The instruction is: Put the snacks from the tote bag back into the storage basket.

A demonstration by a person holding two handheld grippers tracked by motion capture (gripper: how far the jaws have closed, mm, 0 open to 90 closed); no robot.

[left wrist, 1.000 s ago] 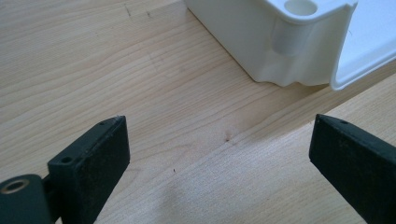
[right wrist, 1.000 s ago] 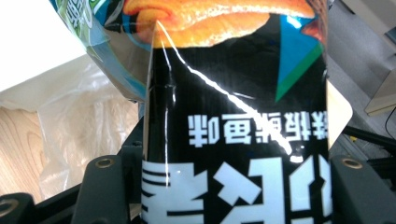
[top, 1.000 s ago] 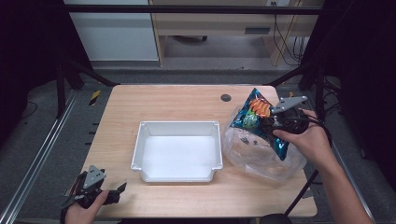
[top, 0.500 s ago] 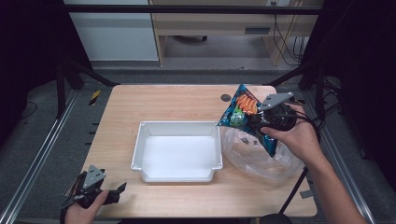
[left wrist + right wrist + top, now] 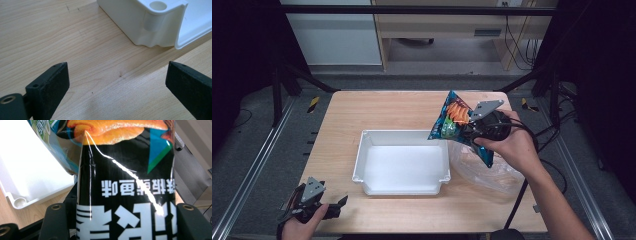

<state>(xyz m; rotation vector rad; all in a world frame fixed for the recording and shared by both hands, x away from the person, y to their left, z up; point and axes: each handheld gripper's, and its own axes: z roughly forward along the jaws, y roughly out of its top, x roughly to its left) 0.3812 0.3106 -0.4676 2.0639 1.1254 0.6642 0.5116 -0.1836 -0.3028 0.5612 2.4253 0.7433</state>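
Observation:
My right gripper (image 5: 469,131) is shut on a blue and black snack bag (image 5: 452,120), held in the air over the right rim of the white tray (image 5: 362,155). In the right gripper view the snack bag (image 5: 125,185) sits between both jaws, with the white tray (image 5: 25,177) below at the left. My left gripper (image 5: 337,206) rests open near the table's front left corner. Its jaws stand wide apart over bare wood, and the corner of the white tray (image 5: 160,22) lies just beyond them.
A crumpled clear plastic bag (image 5: 492,167) lies on the table right of the tray, under my right hand. A small dark round object (image 5: 453,93) sits near the far edge. Cables (image 5: 519,200) trail off the right front side.
My right gripper has carried the snack bag leftward and up from above the plastic bag to the tray's right rim. The left gripper has stayed put.

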